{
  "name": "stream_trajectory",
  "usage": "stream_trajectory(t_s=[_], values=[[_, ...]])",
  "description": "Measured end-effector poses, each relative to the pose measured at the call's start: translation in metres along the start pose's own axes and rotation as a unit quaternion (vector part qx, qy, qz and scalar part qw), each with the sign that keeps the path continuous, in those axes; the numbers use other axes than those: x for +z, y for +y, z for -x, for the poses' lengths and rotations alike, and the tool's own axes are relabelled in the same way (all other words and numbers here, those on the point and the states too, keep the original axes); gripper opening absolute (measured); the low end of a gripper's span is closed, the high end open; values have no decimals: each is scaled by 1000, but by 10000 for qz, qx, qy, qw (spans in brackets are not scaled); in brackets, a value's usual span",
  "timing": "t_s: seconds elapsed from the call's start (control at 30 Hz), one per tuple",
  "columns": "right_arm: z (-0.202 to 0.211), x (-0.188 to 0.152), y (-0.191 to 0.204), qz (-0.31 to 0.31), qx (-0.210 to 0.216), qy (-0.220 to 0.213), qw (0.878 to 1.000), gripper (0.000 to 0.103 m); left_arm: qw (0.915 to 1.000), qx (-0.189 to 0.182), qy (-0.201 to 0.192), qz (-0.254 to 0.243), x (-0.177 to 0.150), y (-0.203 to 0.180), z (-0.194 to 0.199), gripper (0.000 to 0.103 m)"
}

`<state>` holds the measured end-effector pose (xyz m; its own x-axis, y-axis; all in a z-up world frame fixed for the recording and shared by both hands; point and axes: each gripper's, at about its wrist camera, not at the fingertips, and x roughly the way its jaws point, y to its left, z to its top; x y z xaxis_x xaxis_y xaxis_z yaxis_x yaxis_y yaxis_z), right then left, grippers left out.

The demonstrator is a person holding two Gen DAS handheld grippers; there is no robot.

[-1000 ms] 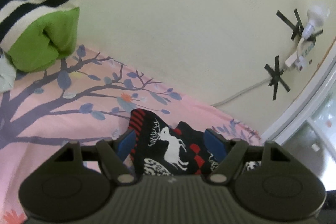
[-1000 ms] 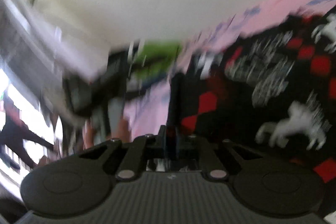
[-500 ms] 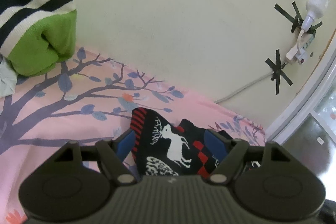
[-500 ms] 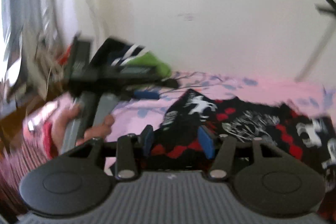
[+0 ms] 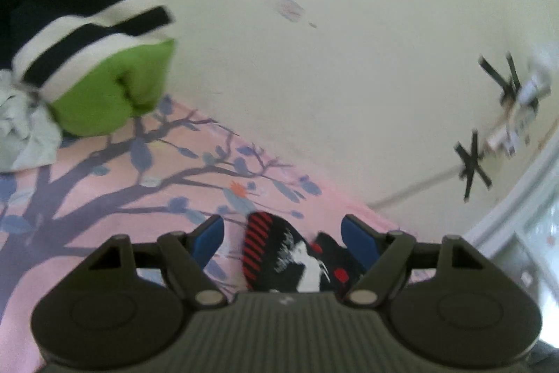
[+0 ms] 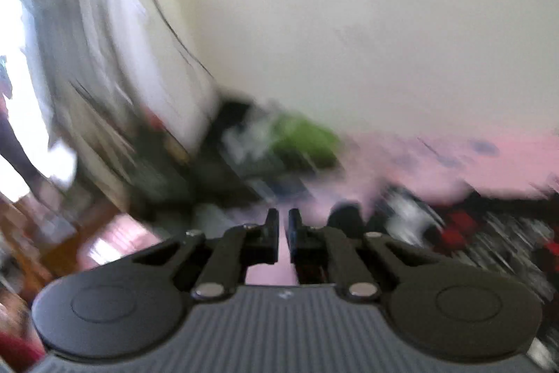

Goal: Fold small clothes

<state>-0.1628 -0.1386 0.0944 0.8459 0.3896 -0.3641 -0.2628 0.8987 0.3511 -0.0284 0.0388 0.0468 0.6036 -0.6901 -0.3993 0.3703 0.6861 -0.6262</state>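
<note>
Left wrist view: the left tool (image 5: pixel 283 233) points slightly downward over a pink sheet (image 5: pixel 104 198) with a tree print, its blue pads spread wide. The black-and-red garment (image 5: pixel 293 257) lies between them; neither pad visibly presses it. Compared with a second ago, the garment sits lower and less of it shows. A green cushion (image 5: pixel 111 93) lies far left of the garment.

Right wrist view, blurred: the right tool (image 6: pixel 283 226) is closed on nothing, having opened half a second ago. The garment (image 6: pixel 489 233) lies to its right.
</note>
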Motion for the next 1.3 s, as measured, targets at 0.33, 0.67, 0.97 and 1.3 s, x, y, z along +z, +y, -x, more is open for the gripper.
stream_trajectory(t_s=[0.33, 0.67, 0.97, 1.3], values=[[24, 4, -19, 140, -696, -176, 9973, 2, 9995, 46, 81, 317, 5, 14, -2, 76], [-69, -52, 53, 2600, -664, 1506, 9515, 37, 9943, 558, -808, 423, 32, 43, 48, 76], [-124, -45, 37, 2078, -701, 2164, 9513, 0, 9948, 434, -756, 528, 35, 49, 48, 76], [39, -16, -48, 56, -1516, 129, 9883, 0, 9974, 369, -518, 331, 30, 40, 37, 76]])
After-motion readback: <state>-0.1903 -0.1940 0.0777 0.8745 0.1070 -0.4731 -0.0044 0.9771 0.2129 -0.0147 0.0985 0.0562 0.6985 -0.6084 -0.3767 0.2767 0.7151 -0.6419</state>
